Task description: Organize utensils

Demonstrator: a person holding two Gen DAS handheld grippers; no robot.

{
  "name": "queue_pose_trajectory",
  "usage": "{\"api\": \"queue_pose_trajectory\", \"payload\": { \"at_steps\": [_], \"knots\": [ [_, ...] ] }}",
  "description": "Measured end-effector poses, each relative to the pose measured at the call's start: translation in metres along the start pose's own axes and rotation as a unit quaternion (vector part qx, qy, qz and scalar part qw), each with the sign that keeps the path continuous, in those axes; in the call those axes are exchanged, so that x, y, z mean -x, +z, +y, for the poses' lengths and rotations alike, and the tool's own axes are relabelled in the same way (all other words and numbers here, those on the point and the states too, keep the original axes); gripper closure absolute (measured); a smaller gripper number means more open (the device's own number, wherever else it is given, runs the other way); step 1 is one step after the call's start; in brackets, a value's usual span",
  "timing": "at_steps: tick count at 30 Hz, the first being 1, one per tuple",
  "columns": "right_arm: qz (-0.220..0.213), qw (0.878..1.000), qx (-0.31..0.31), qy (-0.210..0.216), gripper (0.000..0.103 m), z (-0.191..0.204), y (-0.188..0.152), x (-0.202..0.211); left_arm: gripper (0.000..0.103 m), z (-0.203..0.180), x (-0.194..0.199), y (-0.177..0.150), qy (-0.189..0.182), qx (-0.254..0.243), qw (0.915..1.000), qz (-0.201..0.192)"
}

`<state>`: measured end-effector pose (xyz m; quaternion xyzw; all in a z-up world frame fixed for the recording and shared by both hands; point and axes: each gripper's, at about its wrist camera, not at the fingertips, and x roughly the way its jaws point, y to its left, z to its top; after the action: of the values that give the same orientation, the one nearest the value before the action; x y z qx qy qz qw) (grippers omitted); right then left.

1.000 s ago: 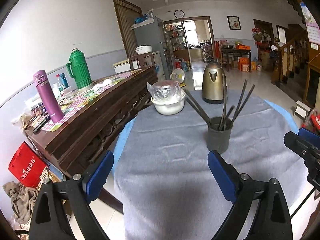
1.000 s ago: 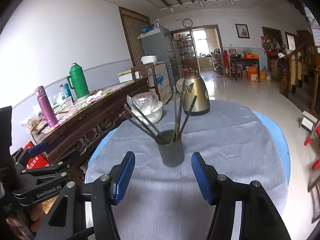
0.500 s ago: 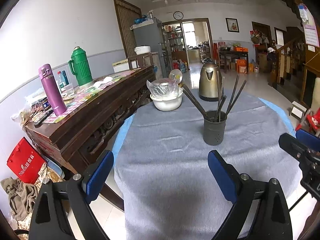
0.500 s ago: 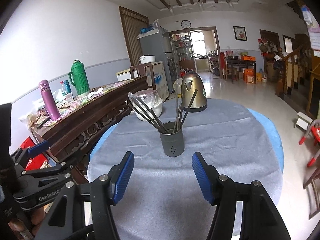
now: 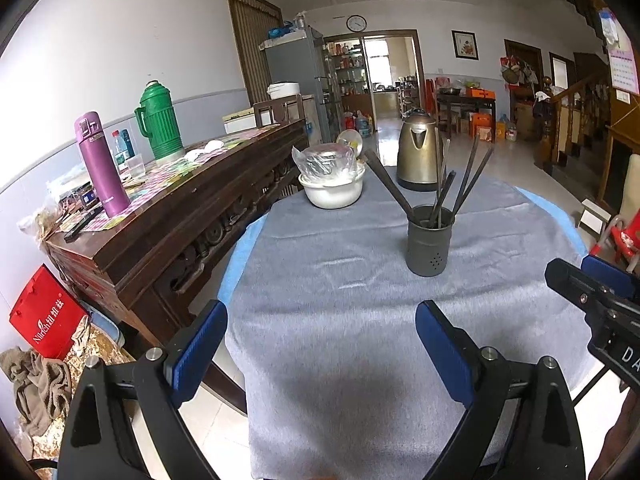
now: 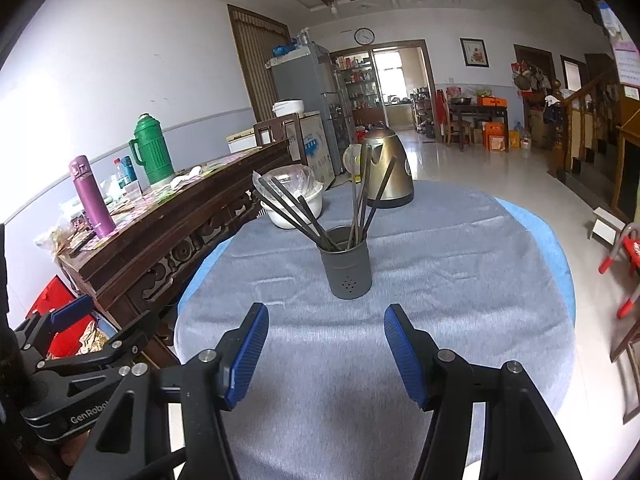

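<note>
A dark grey utensil holder (image 5: 430,240) stands upright on the grey tablecloth (image 5: 340,320), with several dark chopsticks (image 5: 464,180) fanned out of it. It also shows in the right wrist view (image 6: 347,262) with its chopsticks (image 6: 292,208). My left gripper (image 5: 320,348) is open and empty, low over the near table edge, well short of the holder. My right gripper (image 6: 326,352) is open and empty, a short way in front of the holder. The right gripper also shows at the right edge of the left wrist view (image 5: 600,300).
A white bowl with a plastic-wrapped dish (image 5: 332,184) and a metal kettle (image 5: 418,152) stand behind the holder. A wooden sideboard (image 5: 180,208) at left carries a purple flask (image 5: 100,164) and green thermos (image 5: 158,122). A red stool (image 6: 624,260) stands at right.
Both grippers have drawn back from the holder toward the near table edge; the holder looks smaller and farther. Both stay open and empty.
</note>
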<state>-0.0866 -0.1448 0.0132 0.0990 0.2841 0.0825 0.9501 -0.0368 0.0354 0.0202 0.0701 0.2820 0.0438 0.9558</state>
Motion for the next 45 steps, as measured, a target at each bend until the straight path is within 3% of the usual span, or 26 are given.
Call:
{"api": "queue_pose_trajectory", "payload": {
  "at_steps": [45],
  "knots": [
    [-0.01, 1.0, 0.013, -0.022, 0.039, 0.004, -0.002, 0.01, 0.008, 0.012, -0.007, -0.018, -0.01, 0.018, 0.9995, 0.024]
  ]
}}
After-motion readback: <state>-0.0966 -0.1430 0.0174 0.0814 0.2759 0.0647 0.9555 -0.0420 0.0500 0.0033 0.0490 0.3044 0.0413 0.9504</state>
